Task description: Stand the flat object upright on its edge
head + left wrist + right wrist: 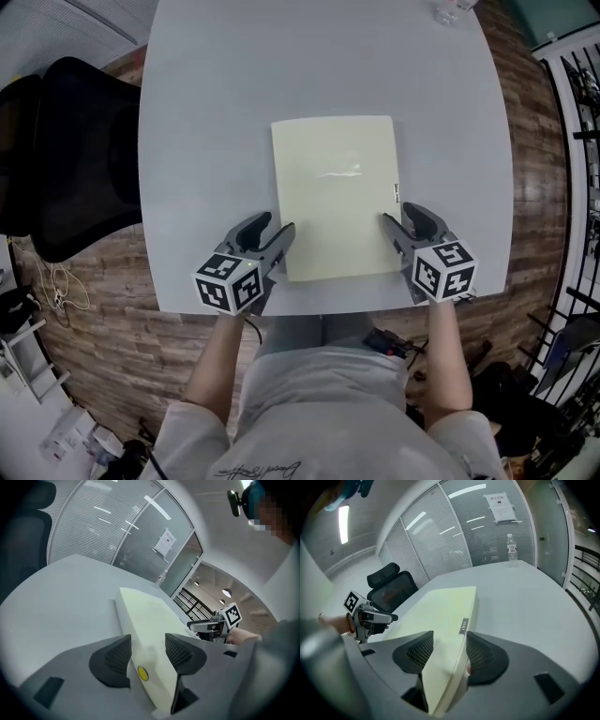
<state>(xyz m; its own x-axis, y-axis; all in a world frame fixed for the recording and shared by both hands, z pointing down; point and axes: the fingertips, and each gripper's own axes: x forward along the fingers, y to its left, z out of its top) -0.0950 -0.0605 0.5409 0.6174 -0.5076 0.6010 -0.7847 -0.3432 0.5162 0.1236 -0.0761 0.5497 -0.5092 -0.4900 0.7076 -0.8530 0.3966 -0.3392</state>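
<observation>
though it lies flat, the pale board looks stiff and light; take its side edges. left tongs and right tongs gape, released, astride them.

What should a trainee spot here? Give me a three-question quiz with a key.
1. Multiple choice: the pale yellow flat rectangular board on the grey table is A) lying flat B) upright C) lifted.
2. True or false: a black office chair stands on the left gripper's side of the table.
3. Fill in: the board's edge runs between the right gripper's ____.
Key: 1 A; 2 true; 3 fingers.
</observation>
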